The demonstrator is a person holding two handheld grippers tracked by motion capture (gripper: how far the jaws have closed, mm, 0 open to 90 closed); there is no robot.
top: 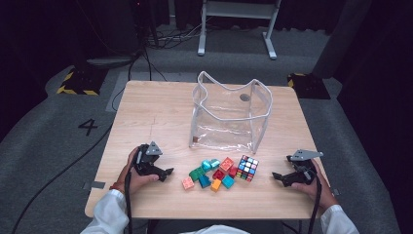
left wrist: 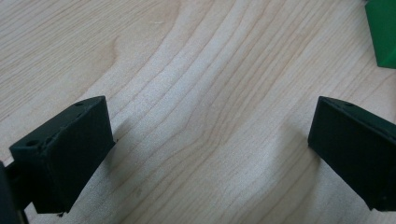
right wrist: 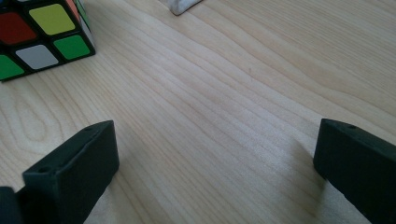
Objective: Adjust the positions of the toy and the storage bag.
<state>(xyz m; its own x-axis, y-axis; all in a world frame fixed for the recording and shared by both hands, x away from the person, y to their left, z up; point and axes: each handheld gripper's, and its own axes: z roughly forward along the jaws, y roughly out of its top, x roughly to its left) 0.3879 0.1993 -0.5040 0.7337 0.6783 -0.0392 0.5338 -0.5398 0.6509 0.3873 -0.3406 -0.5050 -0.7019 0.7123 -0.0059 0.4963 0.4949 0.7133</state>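
A clear plastic bag (top: pixel 229 114) with a white rim stands open at the table's middle. In front of it lie several small coloured blocks (top: pixel 212 174) and a puzzle cube (top: pixel 248 167). My left gripper (top: pixel 164 174) rests on the table left of the blocks, jaws wide apart over bare wood (left wrist: pixel 210 135), with a green block (left wrist: pixel 383 32) at the upper right edge of its view. My right gripper (top: pixel 278 177) rests right of the cube, open over bare wood (right wrist: pixel 215 154); the cube (right wrist: pixel 42 37) sits at the upper left of its view.
The wooden table (top: pixel 146 112) stands on grey carpet. Cables run across the floor behind it, near a white frame (top: pixel 238 24). A round hole (top: pixel 244 97) shows in the tabletop behind the bag. A white bag corner (right wrist: pixel 183 5) appears in the right gripper view.
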